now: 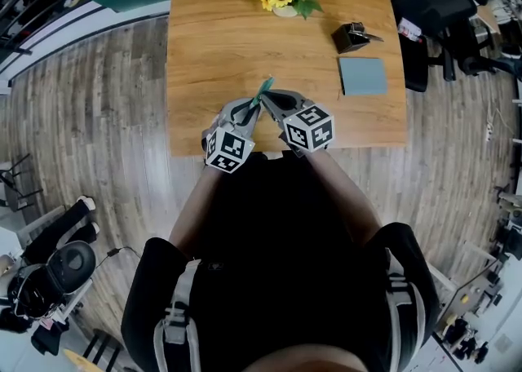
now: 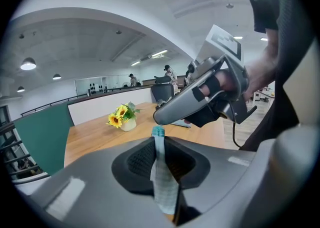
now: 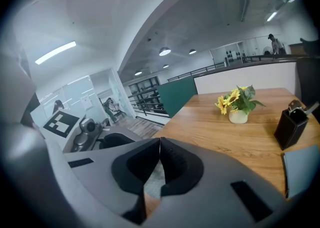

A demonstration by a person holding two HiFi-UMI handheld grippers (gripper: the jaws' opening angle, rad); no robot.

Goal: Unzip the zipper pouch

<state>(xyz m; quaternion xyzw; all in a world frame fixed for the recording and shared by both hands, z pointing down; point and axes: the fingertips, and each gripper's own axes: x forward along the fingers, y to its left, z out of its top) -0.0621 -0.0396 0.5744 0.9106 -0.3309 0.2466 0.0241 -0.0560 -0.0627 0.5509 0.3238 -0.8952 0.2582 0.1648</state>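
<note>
Where: zipper pouch [image 1: 264,90], held over the near edge of the table [image 1: 212,52], between both grippers.
Left gripper [image 2: 159,141]: pinching the pouch's fabric.
Right gripper [image 3: 160,143]: pressed together, seemingly on a thin bit of pouch.
Handling: light, limp — grip fabric beside the zipper.

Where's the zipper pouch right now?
Head view, centre: the zipper pouch is pinched upright in the left gripper over the table's near edge, with the shut right gripper tip-to-tip beside it.
</note>
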